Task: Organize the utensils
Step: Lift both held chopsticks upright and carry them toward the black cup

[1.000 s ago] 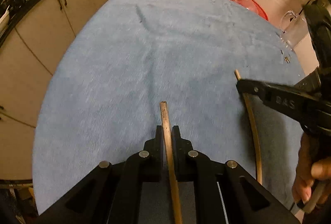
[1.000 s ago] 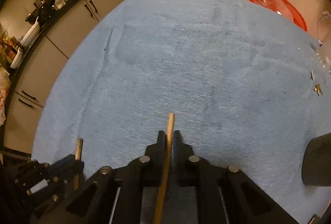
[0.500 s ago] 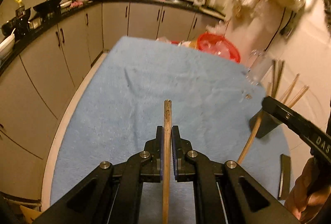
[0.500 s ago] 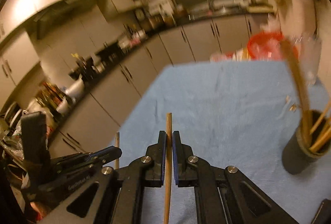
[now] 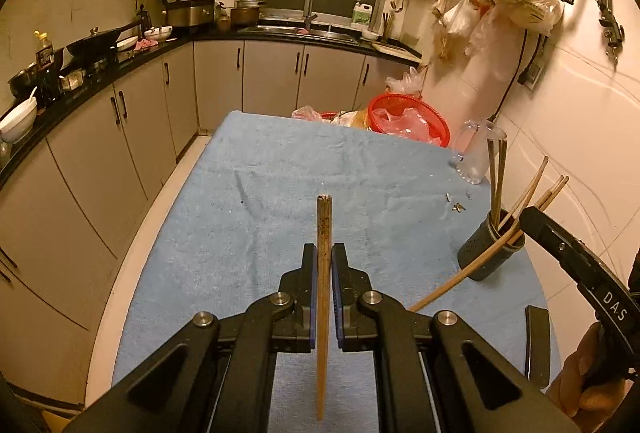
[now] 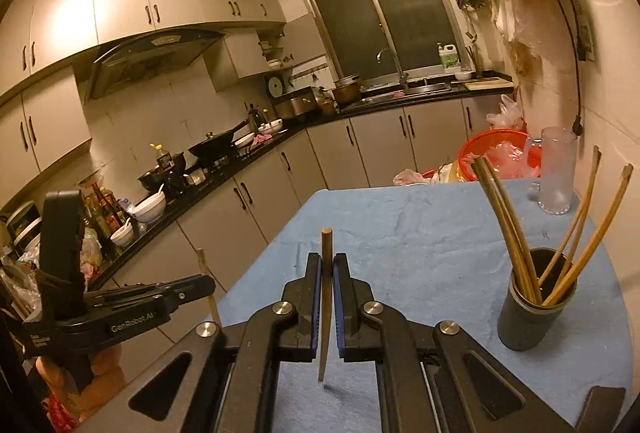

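My left gripper (image 5: 323, 251) is shut on a wooden chopstick (image 5: 323, 233) and holds it above the blue cloth (image 5: 280, 193). My right gripper (image 6: 327, 261) is shut on a second chopstick (image 6: 326, 249); it also shows in the left wrist view (image 5: 460, 281), slanting beside the holder. A dark cylindrical holder (image 6: 532, 309) with several chopsticks stands on the cloth at the right, also in the left wrist view (image 5: 488, 253). The left gripper (image 6: 200, 287) appears at the left of the right wrist view, off the table's left edge.
A clear glass mug (image 6: 558, 173) and a red basket (image 6: 496, 157) stand at the table's far right. Small bits (image 5: 456, 205) lie on the cloth near the holder. A dark flat object (image 5: 536, 341) lies at the near right. Kitchen cabinets (image 5: 132, 121) run along the left.
Both grippers have lifted and tilted up with their chopsticks, from looking down at the cloth to looking across the table. The holder has come into view at the right.
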`<state>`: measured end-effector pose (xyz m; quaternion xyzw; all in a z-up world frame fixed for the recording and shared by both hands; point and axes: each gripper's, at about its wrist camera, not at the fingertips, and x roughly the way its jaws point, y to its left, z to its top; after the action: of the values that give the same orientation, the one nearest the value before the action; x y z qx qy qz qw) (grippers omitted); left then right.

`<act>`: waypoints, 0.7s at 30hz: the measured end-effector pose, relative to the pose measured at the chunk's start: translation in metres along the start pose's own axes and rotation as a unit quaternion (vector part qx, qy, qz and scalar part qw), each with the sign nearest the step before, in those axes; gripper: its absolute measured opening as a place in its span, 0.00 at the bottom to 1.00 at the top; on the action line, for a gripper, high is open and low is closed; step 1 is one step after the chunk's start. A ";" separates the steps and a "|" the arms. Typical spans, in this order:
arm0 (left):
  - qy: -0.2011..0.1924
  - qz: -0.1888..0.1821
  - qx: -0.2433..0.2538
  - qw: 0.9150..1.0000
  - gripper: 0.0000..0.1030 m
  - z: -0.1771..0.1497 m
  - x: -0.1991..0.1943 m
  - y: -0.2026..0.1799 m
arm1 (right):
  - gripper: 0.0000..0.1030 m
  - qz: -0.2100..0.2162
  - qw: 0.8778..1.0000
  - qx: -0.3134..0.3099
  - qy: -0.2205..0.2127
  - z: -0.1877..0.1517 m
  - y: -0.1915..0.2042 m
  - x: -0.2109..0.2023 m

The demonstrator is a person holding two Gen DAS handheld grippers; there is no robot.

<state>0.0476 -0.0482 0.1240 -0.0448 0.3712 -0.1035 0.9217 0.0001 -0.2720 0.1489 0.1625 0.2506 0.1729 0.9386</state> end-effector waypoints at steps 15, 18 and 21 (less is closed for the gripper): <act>0.001 -0.005 0.006 1.000 0.07 0.001 -0.004 -0.007 | 0.06 -0.009 1.000 0.012 0.004 -0.001 -0.013 -0.003; 0.003 -0.006 0.005 1.000 0.07 0.001 -0.005 -0.006 | 0.06 -0.009 1.000 0.013 0.002 -0.001 -0.013 -0.004; 0.002 -0.006 0.006 1.000 0.07 0.001 -0.007 -0.008 | 0.06 -0.010 1.000 0.013 0.002 -0.002 -0.014 -0.004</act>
<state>0.0427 -0.0544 0.1306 -0.0415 0.3717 -0.1112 0.9207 -0.0007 -0.2858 0.1439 0.1719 0.2566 0.1604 0.9375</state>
